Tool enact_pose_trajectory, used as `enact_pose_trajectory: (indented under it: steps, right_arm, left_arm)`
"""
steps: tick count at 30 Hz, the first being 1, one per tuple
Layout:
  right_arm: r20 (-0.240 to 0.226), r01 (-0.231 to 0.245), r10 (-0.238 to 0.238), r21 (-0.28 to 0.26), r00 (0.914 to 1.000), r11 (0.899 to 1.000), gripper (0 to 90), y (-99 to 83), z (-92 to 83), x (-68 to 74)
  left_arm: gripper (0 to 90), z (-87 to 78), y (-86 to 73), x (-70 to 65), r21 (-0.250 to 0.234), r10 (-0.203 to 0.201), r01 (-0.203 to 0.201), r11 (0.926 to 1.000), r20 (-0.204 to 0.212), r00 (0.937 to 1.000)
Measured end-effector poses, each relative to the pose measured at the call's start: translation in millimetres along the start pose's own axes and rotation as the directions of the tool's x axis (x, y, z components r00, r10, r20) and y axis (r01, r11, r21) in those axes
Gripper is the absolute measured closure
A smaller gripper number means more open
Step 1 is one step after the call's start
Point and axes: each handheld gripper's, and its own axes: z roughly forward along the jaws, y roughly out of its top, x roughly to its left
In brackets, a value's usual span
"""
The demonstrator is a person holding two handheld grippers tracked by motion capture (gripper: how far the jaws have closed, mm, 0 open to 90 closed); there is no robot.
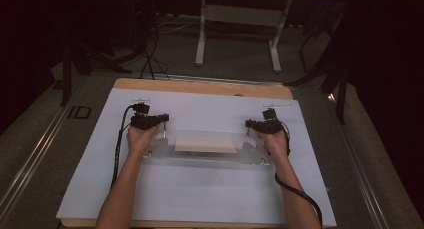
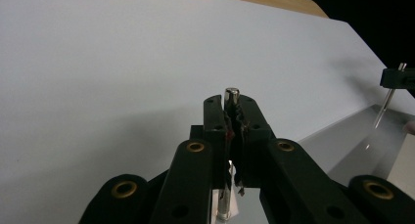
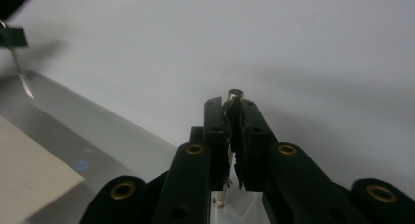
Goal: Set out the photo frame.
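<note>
A clear plastic plate lies on the white board, with a beige sheet on top of it. Thin upright metal posts stand at its corners. My left gripper is at the plate's far left corner; in the left gripper view it is shut on a metal post. My right gripper is at the far right corner; in the right gripper view it is shut on another post. Each gripper view shows the other gripper far off on its own post.
The white board covers most of a wooden table. Grey floor, a white table frame and dark stands lie beyond the far edge. Cables trail from both grippers along the forearms.
</note>
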Motion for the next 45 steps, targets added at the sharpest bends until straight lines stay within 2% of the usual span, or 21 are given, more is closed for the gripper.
enact_pose_trajectory:
  steps: [2, 5, 7, 8, 11, 20, 22, 24, 26, 30, 31, 34, 36, 40, 42, 45]
  right_arm:
    - [0.032, 0.040, -0.039, -0.005, 0.9987, 0.999, 77.8, -0.5, -1.3, 3.7]
    - [0.055, 0.101, -0.100, -0.022, 0.9935, 0.995, 69.2, -4.0, -8.8, 9.0]
    - [0.045, 0.148, -0.146, -0.047, 0.9883, 0.988, 65.1, -7.3, -15.9, 12.1]
    - [0.055, 0.174, -0.171, -0.051, 0.9837, 0.983, 64.0, -10.0, -21.0, 13.9]
    - [0.049, 0.218, -0.215, -0.080, 0.9755, 0.973, 61.3, -17.3, -32.5, 15.1]
    - [0.074, 0.247, -0.241, -0.087, 0.9676, 0.965, 59.1, -42.0, -56.3, 4.4]
    - [0.077, 0.273, -0.267, -0.078, 0.9606, 0.959, 56.9, -48.8, -59.2, 4.4]
    - [0.085, 0.305, -0.300, -0.049, 0.9500, 0.951, 56.7, -55.4, -61.1, 4.8]
    - [0.082, 0.346, -0.342, -0.028, 0.9360, 0.938, 56.4, -61.4, -63.6, 6.4]
    - [0.055, 0.385, -0.383, -0.030, 0.9221, 0.922, 55.6, -66.9, -68.0, 10.9]
    - [0.050, 0.401, -0.399, -0.035, 0.9157, 0.916, 55.0, -67.6, -68.7, 12.1]
    - [0.021, 0.424, -0.424, -0.056, 0.9056, 0.904, 52.9, -67.8, -69.3, 16.2]
    - [0.002, 0.446, -0.447, -0.074, 0.8945, 0.892, 51.5, -67.1, -68.5, 20.1]
    - [-0.043, 0.470, -0.478, -0.129, 0.8772, 0.873, 49.6, -65.1, -66.4, 28.1]
    - [-0.051, 0.476, -0.489, -0.161, 0.8708, 0.865, 47.9, -63.5, -65.1, 31.9]
    - [-0.066, 0.482, -0.499, -0.178, 0.8641, 0.858, 48.8, -62.2, -61.5, 33.7]
  left_arm:
    - [85.6, 0.0, 0.2, -0.7, 0.003, -0.003, 0.003, 1.0000, -0.007, 1.0000]
    - [85.6, 0.5, 0.2, -0.8, 0.002, -0.009, 0.009, 1.0000, -0.010, 0.9999]
    - [85.5, 1.4, 0.2, -1.3, -0.002, -0.017, 0.017, 0.9998, -0.015, 0.9997]
    - [85.6, 1.6, 0.0, -1.1, -0.003, -0.016, 0.016, 0.9999, -0.015, 0.9998]
    - [85.5, 2.1, -0.3, 0.3, -0.007, -0.025, 0.025, 0.9997, -0.007, 0.9997]
    - [85.5, 2.3, 0.7, 0.0, 0.001, -0.021, 0.021, 0.9998, -0.009, 0.9997]
    - [85.5, 2.6, 0.9, 0.2, 0.002, -0.022, 0.022, 0.9998, -0.011, 0.9997]
    - [85.5, 2.9, 0.8, 0.5, 0.000, -0.028, 0.028, 0.9996, -0.008, 0.9996]
    - [85.5, 3.2, 0.8, 1.0, 0.000, -0.030, 0.030, 0.9995, -0.007, 0.9995]
    - [85.5, 3.6, 0.7, 2.0, -0.001, -0.033, 0.033, 0.9995, -0.003, 0.9995]
    - [85.5, 3.8, 0.7, 2.1, -0.003, -0.036, 0.036, 0.9993, -0.001, 0.9993]
    - [85.5, 3.9, 0.7, 2.0, -0.002, -0.036, 0.036, 0.9993, -0.001, 0.9993]
    - [85.5, 3.7, 0.8, 2.2, -0.001, -0.033, 0.033, 0.9995, 0.000, 0.9995]
    - [85.5, 4.0, 0.8, 2.3, -0.002, -0.036, 0.036, 0.9993, 0.002, 0.9993]
    - [85.5, 4.0, 0.9, 2.3, -0.001, -0.036, 0.036, 0.9994, 0.002, 0.9994]
    - [85.4, 4.3, 0.8, 2.6, -0.002, -0.040, 0.040, 0.9992, 0.003, 0.9992]
